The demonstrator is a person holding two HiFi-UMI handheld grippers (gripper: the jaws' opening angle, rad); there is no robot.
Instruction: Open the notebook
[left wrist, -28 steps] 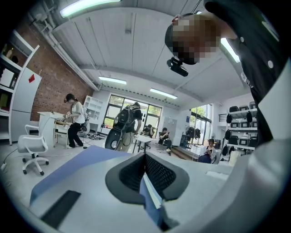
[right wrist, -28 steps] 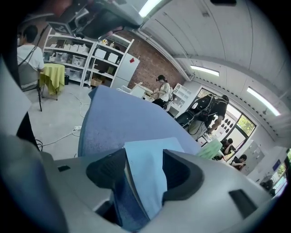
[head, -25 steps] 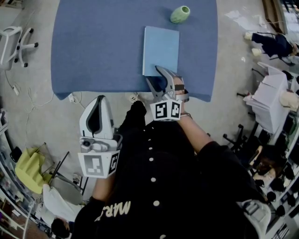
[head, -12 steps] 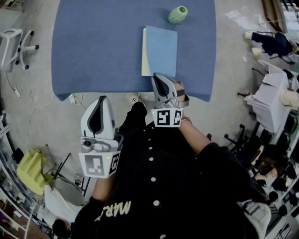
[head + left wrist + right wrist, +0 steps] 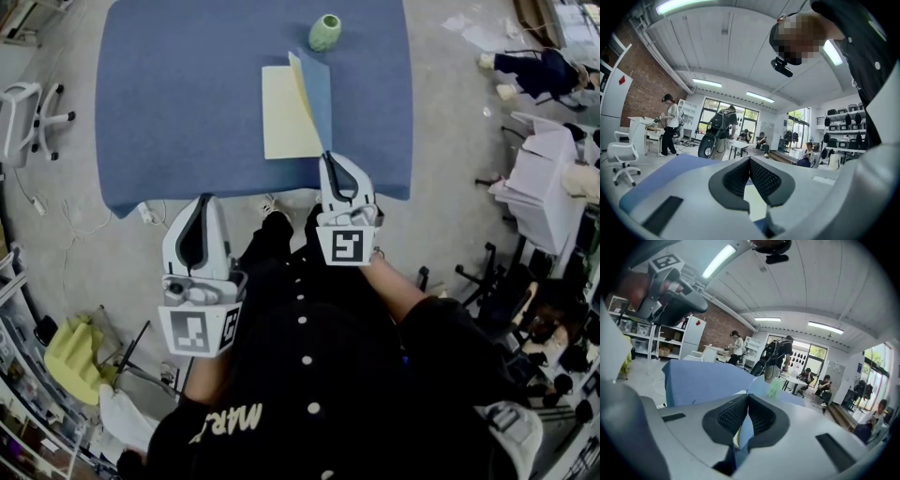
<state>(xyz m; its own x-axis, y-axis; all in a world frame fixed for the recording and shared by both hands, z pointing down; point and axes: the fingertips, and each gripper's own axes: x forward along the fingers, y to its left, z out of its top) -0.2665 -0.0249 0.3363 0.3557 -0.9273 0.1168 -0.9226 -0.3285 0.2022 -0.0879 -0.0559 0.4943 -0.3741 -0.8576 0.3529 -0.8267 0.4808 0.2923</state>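
The light-blue paper notebook (image 5: pixel 292 112) lies on the right half of the blue-covered bench (image 5: pixel 178 94), its near end just short of the bench's front edge. Its light-blue cover (image 5: pixel 317 94) stands raised on a slant along the right side. This bares a pale yellow page (image 5: pixel 284 117) that lies flat.

The right gripper (image 5: pixel 330 159) has the cover's near corner pinched between its fingers (image 5: pixel 731 416), which are closed tight on the sheet.

A wide stretch of blue cloth spreads left of the page. A green ceramic vase (image 5: pixel 324 33) lies near the far edge, just beyond the cover's far end and apart from it.

The left gripper (image 5: pixel 200 202) hangs off the bench over the floor, before the front edge. Its fingers (image 5: pixel 764 180) are pressed together on nothing. A white swivel chair (image 5: pixel 28 98) stands on the floor off the bench's left side.
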